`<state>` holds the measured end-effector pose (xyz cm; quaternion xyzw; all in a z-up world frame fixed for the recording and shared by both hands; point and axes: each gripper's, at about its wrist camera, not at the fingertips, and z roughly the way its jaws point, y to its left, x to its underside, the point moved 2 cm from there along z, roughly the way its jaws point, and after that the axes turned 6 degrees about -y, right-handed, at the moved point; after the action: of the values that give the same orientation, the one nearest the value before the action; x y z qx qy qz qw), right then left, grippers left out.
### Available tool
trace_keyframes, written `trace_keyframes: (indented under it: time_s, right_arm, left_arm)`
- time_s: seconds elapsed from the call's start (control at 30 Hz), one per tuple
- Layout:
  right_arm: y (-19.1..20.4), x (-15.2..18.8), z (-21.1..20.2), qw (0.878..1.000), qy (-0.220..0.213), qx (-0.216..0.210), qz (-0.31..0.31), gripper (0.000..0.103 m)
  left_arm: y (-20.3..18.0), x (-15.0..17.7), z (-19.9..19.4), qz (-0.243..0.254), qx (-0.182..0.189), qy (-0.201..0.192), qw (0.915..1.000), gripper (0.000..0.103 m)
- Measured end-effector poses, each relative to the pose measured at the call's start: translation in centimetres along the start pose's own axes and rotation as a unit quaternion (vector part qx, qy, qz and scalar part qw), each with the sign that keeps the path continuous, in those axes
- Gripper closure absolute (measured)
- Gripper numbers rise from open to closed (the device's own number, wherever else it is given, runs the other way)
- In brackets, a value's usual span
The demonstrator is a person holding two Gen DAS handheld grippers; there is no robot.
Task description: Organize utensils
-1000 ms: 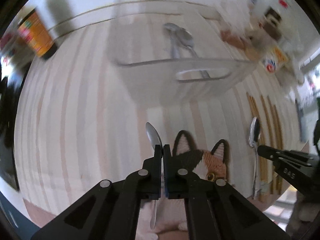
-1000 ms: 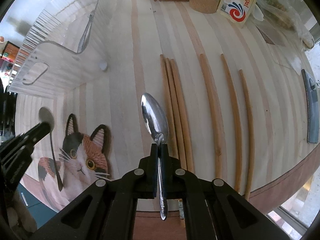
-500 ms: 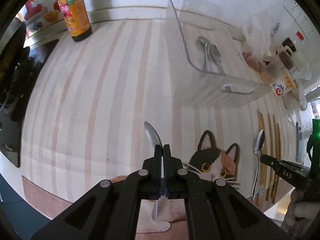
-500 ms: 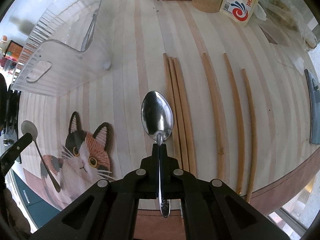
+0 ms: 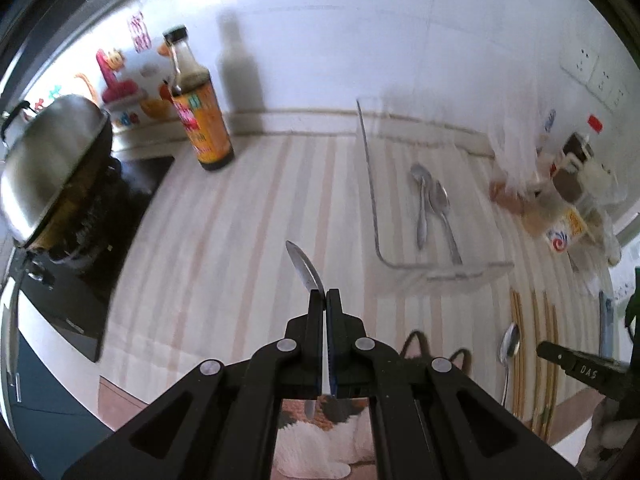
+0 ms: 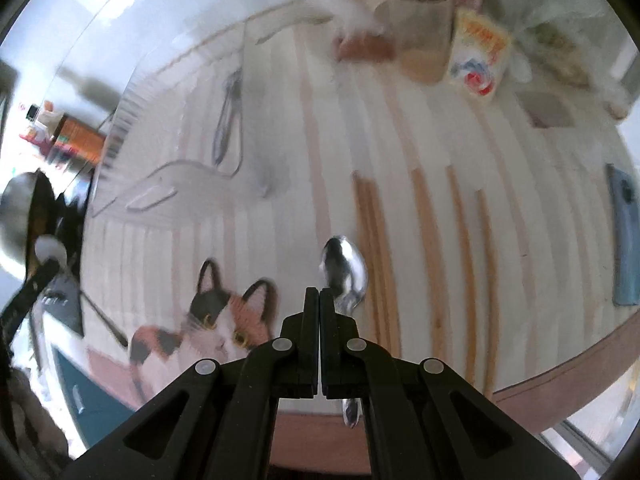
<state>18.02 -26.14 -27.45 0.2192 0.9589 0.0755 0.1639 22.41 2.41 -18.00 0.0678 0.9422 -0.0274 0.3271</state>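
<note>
1. Left tongs (image 5: 325, 296) clamped on a spoon (image 5: 304, 266), gripped along the handle, bowl poking out ahead, handle end hanging behind the jaws; lifted clear of the bench (image 5: 248, 216).
2. Right tongs (image 6: 320, 294) closed with jaws pressed together; second spoon (image 6: 345, 270) sitting just right of the closed jaws rather than plainly between them, bowl ahead, handle tip showing below; pinched or not, cannot tell. Seen from the left wrist as well: right tongs (image 5: 546, 349) with that spoon (image 5: 510, 342) hanging off the bench.
3. Clear tray (image 5: 370, 184) further back on the bench, two spoons (image 5: 434, 204) lying side by side inside, handles toward the camera.
4. Wooden chopsticks (image 6: 426, 248) laid in a row on the bench right of the raised spoon, three close together, the others spread apart.
5. Cat-print mat (image 6: 224, 320) near the front edge of the bench, below and between both tongs.
6. Sauce bottle (image 5: 198, 108) upright at the back left, near the wall.
7. Steel lid on a dark pan (image 5: 52, 160) at the far left.
8. Jars and packets (image 6: 452, 36) crowded at the back right; blue-grey phone-like slab (image 6: 624, 236) near the right edge.
</note>
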Motion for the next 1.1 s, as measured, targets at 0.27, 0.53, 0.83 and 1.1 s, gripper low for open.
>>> trace_keyframes:
  time_s: [0.27, 0.53, 0.83, 1.1]
  right_arm:
    - [0.0, 1.1, 4.6, 0.997, 0.061, 0.046, -0.021, 0.072]
    - [2.8, 2.4, 7.0, 0.982, 0.059, 0.130, -0.122, 0.095]
    - [1.4, 3.0, 5.0, 0.992, 0.032, 0.089, -0.084, 0.097]
    - [2.2, 1.7, 2.5, 0.997, 0.023, 0.024, -0.071, 0.096]
  left_arm:
    - [0.0, -0.6, 0.2, 0.002, -0.041, -0.014, 0.9991, 0.103]
    - [-0.3, -0.7, 0.2, 0.004, -0.053, -0.020, 0.9984, 0.103]
    - [0.0, -1.2, -0.9, -0.004, -0.056, -0.029, 0.9980, 0.103]
    - [-0.2, -3.1, -3.2, -0.004, -0.057, -0.054, 0.9969, 0.103]
